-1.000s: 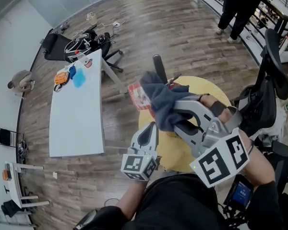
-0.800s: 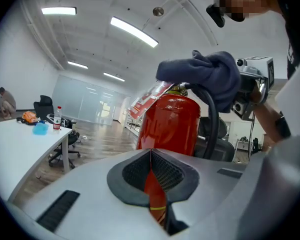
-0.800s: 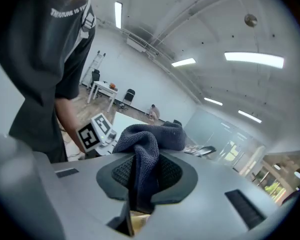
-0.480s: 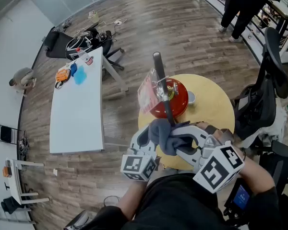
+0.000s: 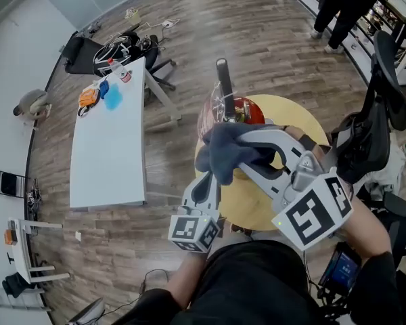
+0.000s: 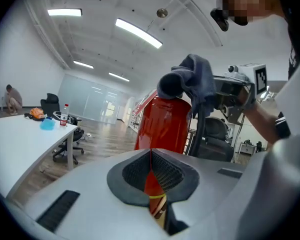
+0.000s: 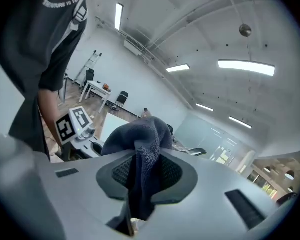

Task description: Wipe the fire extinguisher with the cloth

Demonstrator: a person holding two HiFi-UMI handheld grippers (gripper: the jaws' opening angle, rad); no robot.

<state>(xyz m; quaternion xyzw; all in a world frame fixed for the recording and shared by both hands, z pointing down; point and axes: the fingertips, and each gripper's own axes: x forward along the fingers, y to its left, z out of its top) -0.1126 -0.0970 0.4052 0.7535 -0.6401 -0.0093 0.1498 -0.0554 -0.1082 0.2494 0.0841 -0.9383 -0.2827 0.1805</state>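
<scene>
Two grippers were up over the round yellow tabletop [image 5: 304, 124]. The right gripper [image 5: 247, 151] had its fingers clamped on the dark grey cloth [image 5: 223, 151], which bunched out past the tips. In the left gripper view the cloth [image 6: 197, 76] sat over the top of the red fire extinguisher [image 6: 162, 121], around its black handle. The extinguisher [image 5: 247, 110] stood upright on the tabletop, at 12 o'clock from the cloth, with its black hose [image 5: 223, 87] sticking up.

The left gripper [image 5: 204, 181] was at 7 o'clock from the cloth. Its fingers were pressed together with nothing between them, pointing at the extinguisher and apart from it. A long white table [image 5: 108, 154] was at 9 o'clock, and a standing person [image 5: 338, 5] at 1 o'clock.
</scene>
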